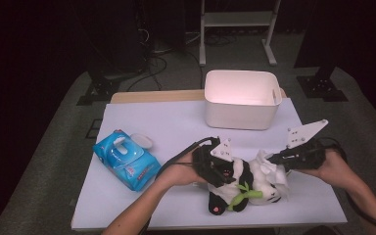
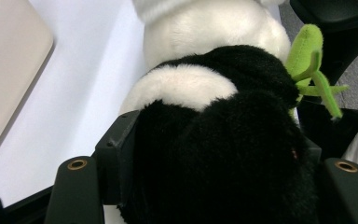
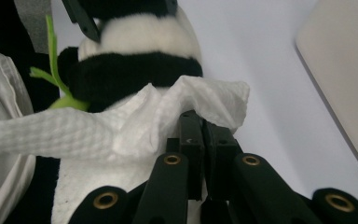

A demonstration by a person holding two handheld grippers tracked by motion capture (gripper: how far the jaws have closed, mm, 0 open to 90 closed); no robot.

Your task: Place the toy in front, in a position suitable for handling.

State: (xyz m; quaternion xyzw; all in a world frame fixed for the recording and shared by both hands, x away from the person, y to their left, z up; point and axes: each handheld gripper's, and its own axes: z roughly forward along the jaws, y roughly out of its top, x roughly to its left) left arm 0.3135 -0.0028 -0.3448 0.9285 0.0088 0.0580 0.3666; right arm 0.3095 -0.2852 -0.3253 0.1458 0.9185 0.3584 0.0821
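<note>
Panda plush toy lies near the front edge of the white desk, and both grippers are working on it. The left gripper clamps the toy's black furry body between its jaws, seemingly to steady it while the other side is wiped. The right gripper has its jaws pressed together on a white wet wipe, pinching a bunched corner so that the loose sheet drapes over the panda's white fur beside its green bamboo sprig. That pinch likely leaves enough free cloth to rub with.

A blue pack of wet wipes lies to the left, apart from the toy, its flap open. A white storage bin stands at the back of the desk, well clear. Bare desk lies between toy and bin, so there is room to push the wipe away from the person; toward the front edge there is little.
</note>
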